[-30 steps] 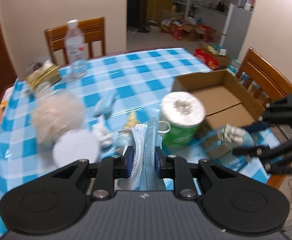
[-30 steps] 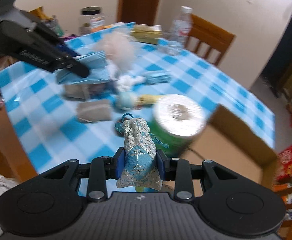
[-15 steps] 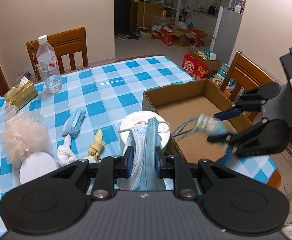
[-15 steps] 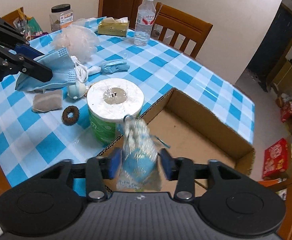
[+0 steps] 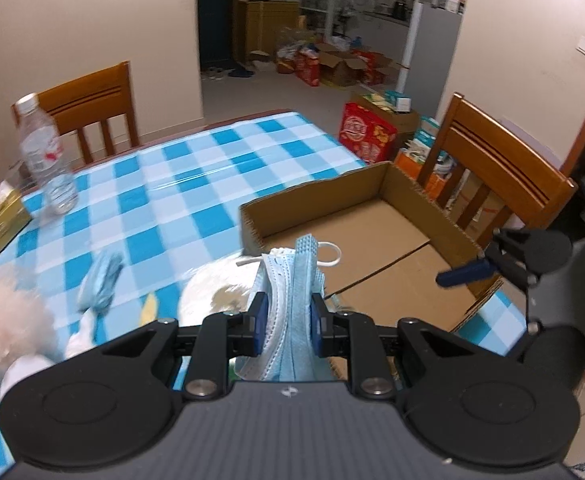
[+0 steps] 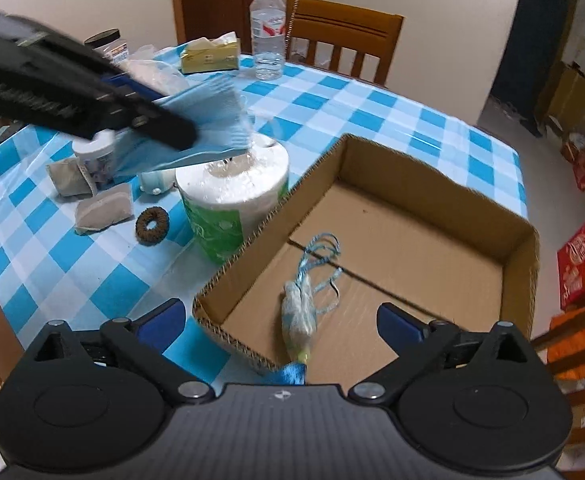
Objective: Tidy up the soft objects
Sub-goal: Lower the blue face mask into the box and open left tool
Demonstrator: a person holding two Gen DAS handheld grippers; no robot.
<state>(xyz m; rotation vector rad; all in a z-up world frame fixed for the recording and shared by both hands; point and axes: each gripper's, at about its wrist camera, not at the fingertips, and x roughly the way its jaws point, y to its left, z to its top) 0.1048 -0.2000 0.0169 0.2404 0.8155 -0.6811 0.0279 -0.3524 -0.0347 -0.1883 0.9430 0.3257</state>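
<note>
The right claw (image 6: 280, 320) has just been opening and now stands wide with nothing between its jaws; the drawstring pouch (image 6: 298, 316) lies in the cardboard box (image 6: 524, 240). The left claw (image 5: 288, 320) is clenched on blue face masks (image 5: 292, 300), near the box's left wall. Next, I judge, the masks go over the box and drop. Only the right view shows the pouch and toilet roll (image 6: 232, 196) clearly.
</note>
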